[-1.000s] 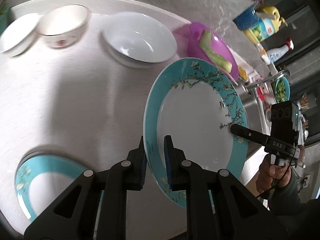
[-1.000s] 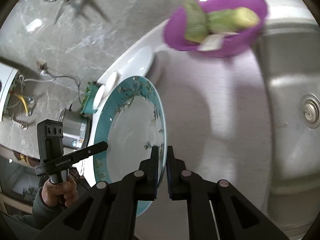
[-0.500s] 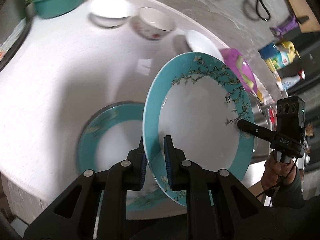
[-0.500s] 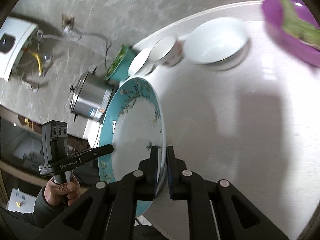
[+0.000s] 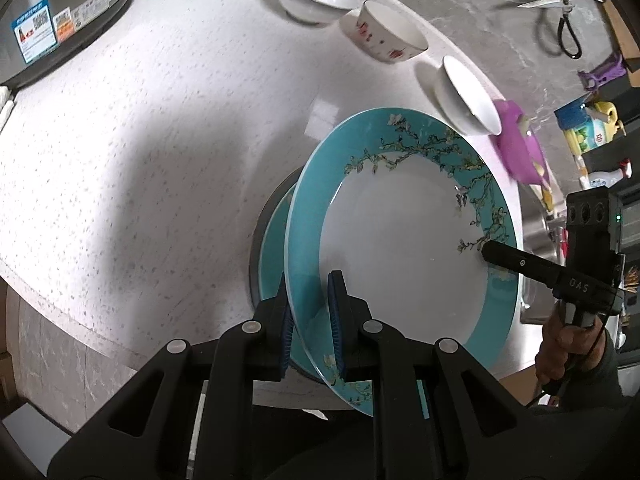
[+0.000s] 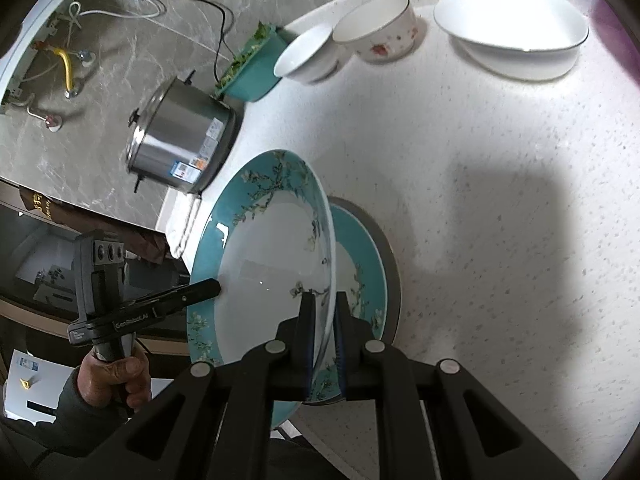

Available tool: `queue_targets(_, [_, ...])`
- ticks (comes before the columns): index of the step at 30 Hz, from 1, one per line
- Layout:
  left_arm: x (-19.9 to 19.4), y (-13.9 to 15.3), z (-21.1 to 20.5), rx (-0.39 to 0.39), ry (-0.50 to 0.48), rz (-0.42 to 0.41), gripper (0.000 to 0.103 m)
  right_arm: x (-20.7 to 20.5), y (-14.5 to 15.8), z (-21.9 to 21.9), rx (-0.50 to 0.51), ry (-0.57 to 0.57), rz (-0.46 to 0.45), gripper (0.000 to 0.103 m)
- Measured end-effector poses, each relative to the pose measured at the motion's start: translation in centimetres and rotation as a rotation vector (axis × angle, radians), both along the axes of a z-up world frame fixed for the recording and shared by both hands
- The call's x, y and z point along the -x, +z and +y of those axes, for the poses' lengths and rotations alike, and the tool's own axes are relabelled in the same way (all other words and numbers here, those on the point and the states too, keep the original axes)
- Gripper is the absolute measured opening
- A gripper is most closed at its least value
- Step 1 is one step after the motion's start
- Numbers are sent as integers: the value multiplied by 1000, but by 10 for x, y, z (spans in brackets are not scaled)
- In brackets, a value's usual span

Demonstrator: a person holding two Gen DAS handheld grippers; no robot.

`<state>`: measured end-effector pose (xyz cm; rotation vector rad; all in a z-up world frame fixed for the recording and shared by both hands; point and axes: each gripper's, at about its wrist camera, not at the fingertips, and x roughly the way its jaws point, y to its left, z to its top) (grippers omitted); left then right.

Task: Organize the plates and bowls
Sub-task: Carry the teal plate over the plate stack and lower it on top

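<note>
A teal-rimmed plate with a white centre and blossom pattern (image 5: 400, 232) is held level between both grippers. My left gripper (image 5: 310, 312) is shut on its near rim. My right gripper (image 6: 324, 324) is shut on the opposite rim (image 6: 280, 240). The plate hangs just above a second matching teal plate (image 5: 274, 240) that lies on the white counter, also seen in the right wrist view (image 6: 360, 264). Three white bowls stand at the back: a small plain one (image 6: 308, 54), a flowered one (image 6: 378, 28) and a wide shallow one (image 6: 516, 28).
A steel pot (image 6: 180, 136) and a teal basin of greens (image 6: 252, 68) stand at the counter's left end. A purple bowl (image 5: 520, 152) sits beyond the wide bowl. The counter's front edge (image 5: 100, 320) lies just below the plates. Bottles (image 5: 588, 128) and scissors (image 5: 560, 12) are at the far right.
Both grippers carried the held plate leftward across the counter until it came over the second teal plate. The grip on both rims is unchanged.
</note>
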<state>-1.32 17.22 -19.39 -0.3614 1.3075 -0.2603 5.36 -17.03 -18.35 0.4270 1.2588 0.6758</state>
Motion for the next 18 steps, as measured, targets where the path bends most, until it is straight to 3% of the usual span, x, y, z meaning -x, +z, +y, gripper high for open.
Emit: queue_targets(18, [-14, -36, -26, -37, -13, 22, 16, 5, -21, 17, 99, 19, -6, 11])
